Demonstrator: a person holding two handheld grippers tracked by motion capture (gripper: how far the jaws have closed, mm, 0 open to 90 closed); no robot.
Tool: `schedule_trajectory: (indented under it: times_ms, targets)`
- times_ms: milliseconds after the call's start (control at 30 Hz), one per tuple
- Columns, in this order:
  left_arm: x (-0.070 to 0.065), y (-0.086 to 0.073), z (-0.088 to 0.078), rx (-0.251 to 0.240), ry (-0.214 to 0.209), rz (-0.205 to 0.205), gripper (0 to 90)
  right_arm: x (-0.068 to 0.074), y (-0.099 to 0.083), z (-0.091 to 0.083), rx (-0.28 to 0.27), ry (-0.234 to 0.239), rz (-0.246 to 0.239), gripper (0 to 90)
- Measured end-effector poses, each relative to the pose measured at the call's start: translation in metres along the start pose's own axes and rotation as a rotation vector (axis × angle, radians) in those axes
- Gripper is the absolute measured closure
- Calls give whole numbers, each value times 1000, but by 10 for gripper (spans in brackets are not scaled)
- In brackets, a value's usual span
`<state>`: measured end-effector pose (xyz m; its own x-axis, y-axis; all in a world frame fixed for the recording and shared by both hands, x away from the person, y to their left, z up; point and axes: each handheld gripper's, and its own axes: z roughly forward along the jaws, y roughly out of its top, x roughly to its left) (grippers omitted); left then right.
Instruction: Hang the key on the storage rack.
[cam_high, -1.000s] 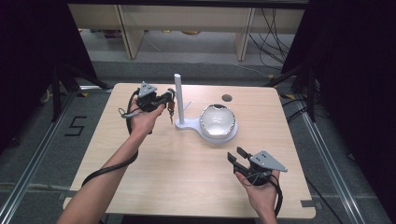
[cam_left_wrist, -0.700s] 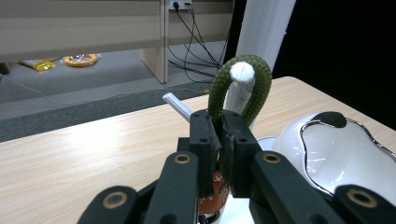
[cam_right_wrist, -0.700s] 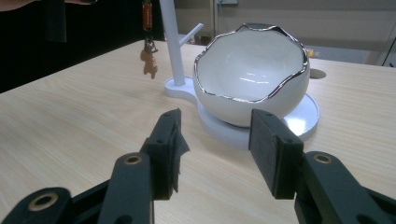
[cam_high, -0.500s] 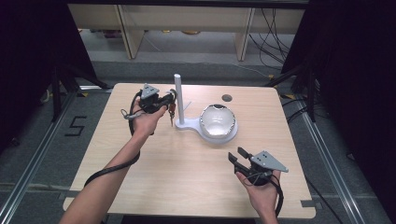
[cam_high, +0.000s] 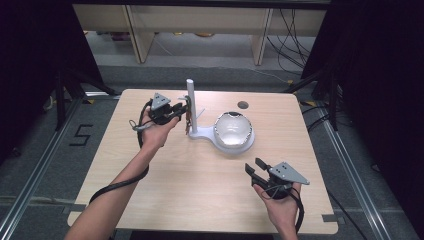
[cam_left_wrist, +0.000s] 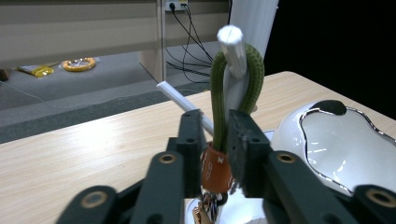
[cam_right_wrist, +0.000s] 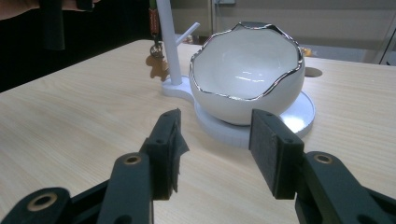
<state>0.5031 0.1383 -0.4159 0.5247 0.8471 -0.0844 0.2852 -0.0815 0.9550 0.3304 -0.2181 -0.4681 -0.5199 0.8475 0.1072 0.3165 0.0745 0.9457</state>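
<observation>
Table (cam_high: 165, 185): pale wood, stand at 12 o'clock.
Stand (cam_high: 192, 102): white post, peg, eggshell bowl (cam_high: 232, 129) at 3 o'clock.
Left gripper (cam_left_wrist: 215, 140): clamped on green keyring loop (cam_left_wrist: 236, 84), now draped over peg; hanging looks nearly done.
Right gripper (cam_right_wrist: 215, 144): spread, empty, unchanged at 5 o'clock.

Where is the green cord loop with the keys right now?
In the left gripper view, the green cord loop hangs over a peg of the white stand, pinched between the jaws of the left gripper, left of the egg-shaped bowl.
</observation>
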Motion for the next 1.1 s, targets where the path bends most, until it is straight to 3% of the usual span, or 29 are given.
schedule_trajectory:
  times_ms: [100, 133, 167, 300, 367, 467, 633, 667, 867, 967, 1000, 1067, 1100]
  targets:
    - [3, -7, -11, 2, 6, 1, 594, -1, 0, 0, 0, 6, 3, 544]
    - [3, -10, -15, 3, 13, 5, 567, 2, 0, -3, 23, -15, 40, 544]
    - [4, -12, -20, 4, 19, 3, 536, -2, -1, -1, 3, -16, 0, 543]
    - [8, -22, -42, 1, 28, 10, 459, -3, -2, -1, 12, -18, 10, 541]
    - [9, -28, -54, -2, 29, 20, 436, -6, -3, 0, 0, -22, -20, 541]
    - [9, -40, -72, -3, 28, 34, 410, -5, -4, 0, 8, -12, 17, 540]
    - [13, -60, -101, -10, 36, 59, 384, -7, -5, -1, 22, -40, 22, 539]
    - [14, -63, -107, -14, 42, 53, 380, -6, -6, -2, 34, -41, 35, 539]
    - [19, -90, -136, -17, 68, 54, 373, -12, -9, 1, 15, -41, -2, 539]
    - [21, -108, -148, -24, 88, 44, 371, -13, -11, 2, 21, -32, 20, 538]
    - [21, -114, -152, -19, 99, 47, 371, -10, -12, 0, 33, -50, 53, 538]
    - [23, -127, -157, -19, 105, 45, 369, -15, -13, 0, 36, -50, 1, 538]
    - [24, -133, -159, -20, 110, 31, 367, -14, -14, 1, 39, -44, 25, 537]
